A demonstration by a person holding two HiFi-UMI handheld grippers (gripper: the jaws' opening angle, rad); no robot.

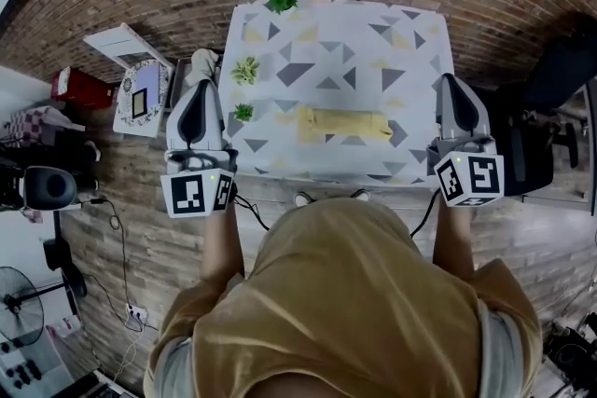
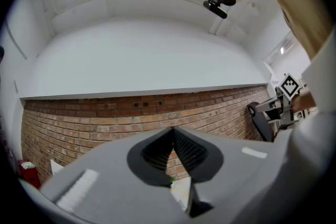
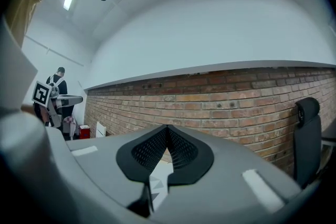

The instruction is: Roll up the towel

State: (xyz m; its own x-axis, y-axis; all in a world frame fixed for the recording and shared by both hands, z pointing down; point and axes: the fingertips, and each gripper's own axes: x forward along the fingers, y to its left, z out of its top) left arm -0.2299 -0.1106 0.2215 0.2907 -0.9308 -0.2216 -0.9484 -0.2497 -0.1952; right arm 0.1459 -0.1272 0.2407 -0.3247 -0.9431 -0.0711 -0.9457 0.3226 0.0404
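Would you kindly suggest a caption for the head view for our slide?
Left gripper and right gripper, both shut and empty, flank a narrow yellow towel on the triangle-patterned table.

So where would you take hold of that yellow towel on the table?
Probably at its right short end. The towel lies as a long narrow strip running left to right across the table, so an end edge looks easiest to pinch. Come in low from the right, the side of the shut, empty right tool, opening it first.
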